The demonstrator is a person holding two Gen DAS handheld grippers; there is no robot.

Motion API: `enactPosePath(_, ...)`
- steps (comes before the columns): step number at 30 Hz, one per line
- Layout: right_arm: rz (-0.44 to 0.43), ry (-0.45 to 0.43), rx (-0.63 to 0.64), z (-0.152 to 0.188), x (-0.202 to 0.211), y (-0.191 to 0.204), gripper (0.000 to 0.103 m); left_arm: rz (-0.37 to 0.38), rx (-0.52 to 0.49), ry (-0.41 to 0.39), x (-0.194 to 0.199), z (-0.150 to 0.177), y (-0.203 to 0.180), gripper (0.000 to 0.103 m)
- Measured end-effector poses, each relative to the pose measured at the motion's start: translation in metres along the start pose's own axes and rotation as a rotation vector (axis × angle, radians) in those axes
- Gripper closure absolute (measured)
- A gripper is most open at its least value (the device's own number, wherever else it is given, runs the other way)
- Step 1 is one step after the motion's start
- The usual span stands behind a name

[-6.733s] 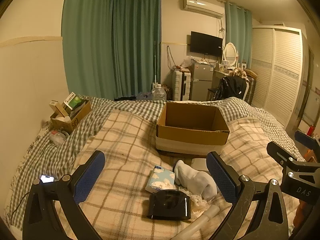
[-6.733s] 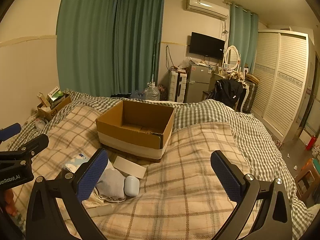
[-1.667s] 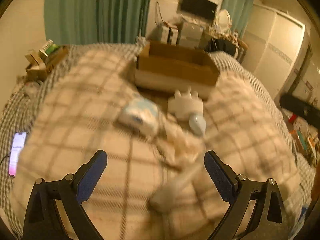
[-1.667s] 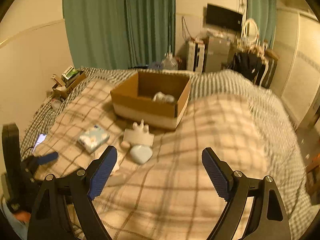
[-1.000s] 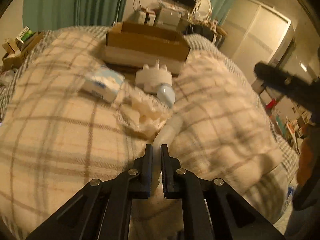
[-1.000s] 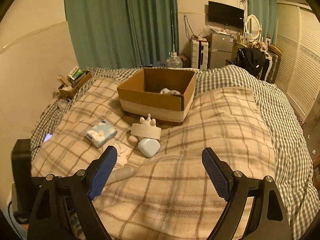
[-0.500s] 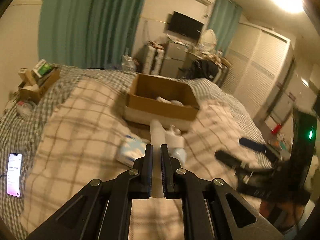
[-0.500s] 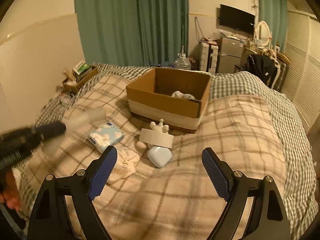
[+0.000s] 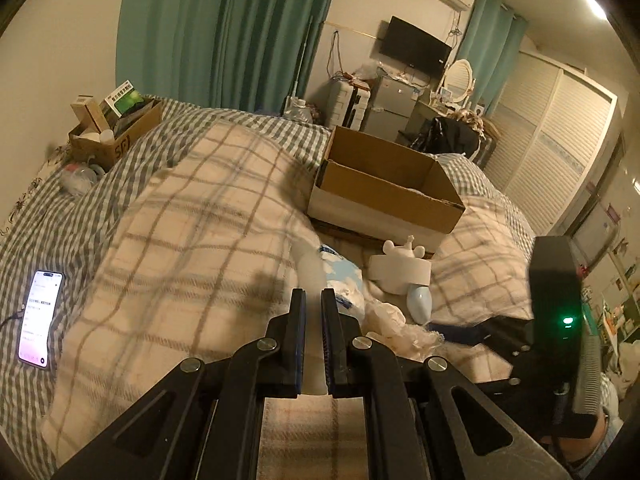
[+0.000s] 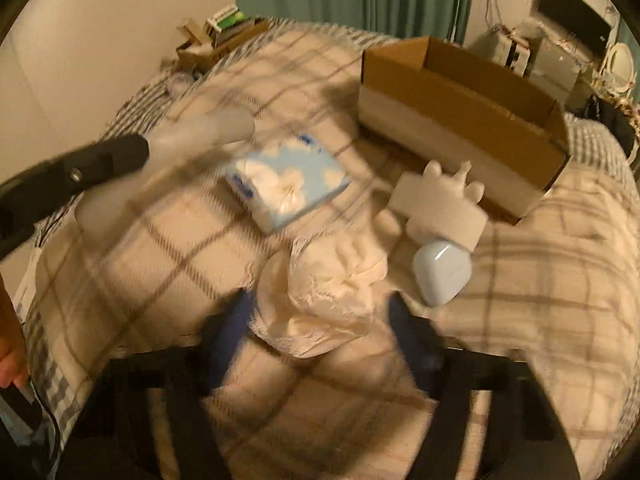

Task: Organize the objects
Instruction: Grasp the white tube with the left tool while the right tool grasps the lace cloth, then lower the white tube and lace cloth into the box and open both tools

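blurring hides the right gripper (image 10: 316,340) fingers above crumpled tissue (image 10: 324,300).

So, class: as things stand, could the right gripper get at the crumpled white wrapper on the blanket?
Probably yes. The right gripper is open and empty, and the crumpled white wrapper lies just ahead between its fingers, nothing on top. The left gripper holds its white tube off to one side.

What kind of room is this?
Most likely a bedroom: a bed with a checked blanket, a louvred wardrobe, and a dressing-table mirror by the wall-mounted TV.
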State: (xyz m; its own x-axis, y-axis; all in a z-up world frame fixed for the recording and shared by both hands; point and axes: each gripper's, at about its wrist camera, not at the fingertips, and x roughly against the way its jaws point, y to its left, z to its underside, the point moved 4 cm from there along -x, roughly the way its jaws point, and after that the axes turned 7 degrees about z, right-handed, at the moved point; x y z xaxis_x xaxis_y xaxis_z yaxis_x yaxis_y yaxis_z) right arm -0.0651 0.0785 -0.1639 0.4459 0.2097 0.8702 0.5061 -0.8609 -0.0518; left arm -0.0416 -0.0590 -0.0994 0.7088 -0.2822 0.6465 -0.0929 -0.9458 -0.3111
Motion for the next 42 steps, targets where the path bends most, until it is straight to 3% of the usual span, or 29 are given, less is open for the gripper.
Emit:
enactPosePath(2,-0.008,0.003,-0.017,0.002,0.000,-0.003,0.075,0.016,0.000,-0.001,0.003,-0.002,-0.004,0.096)
enactPosePath(5,-0.002,-0.047,-0.041,0.000,0.015,-0.010,0.088,0.038,-0.006,-0.008,0.007,-0.005,-0.010,0.096)
enactPosePath(12,0.076,-0.173,-0.056,-0.016,0.067,-0.041,0.090,0.073,-0.039,-0.031,0.014,-0.027,-0.030,0.096)
enactPosePath(20,0.185,-0.319,-0.064,-0.075,0.123,-0.090,0.091,0.117,-0.130,-0.093,0.010,-0.096,-0.072,0.096)
enactPosePath(24,0.216,-0.380,-0.047,-0.112,0.139,-0.106,0.091,0.097,-0.178,-0.127,-0.008,-0.138,-0.091,0.096)
enactPosePath(33,0.227,-0.427,-0.055,-0.187,0.117,-0.151,0.091,0.081,-0.231,-0.112,-0.080,-0.199,-0.111,0.096)
enactPosePath(38,0.209,-0.366,-0.084,-0.218,0.061,-0.181,0.094,0.071,-0.219,-0.045,-0.139,-0.204,-0.102,0.096)
enactPosePath(42,0.182,-0.294,-0.089,-0.218,0.007,-0.194,0.095,0.059,-0.213,0.024,-0.181,-0.193,-0.092,0.096)
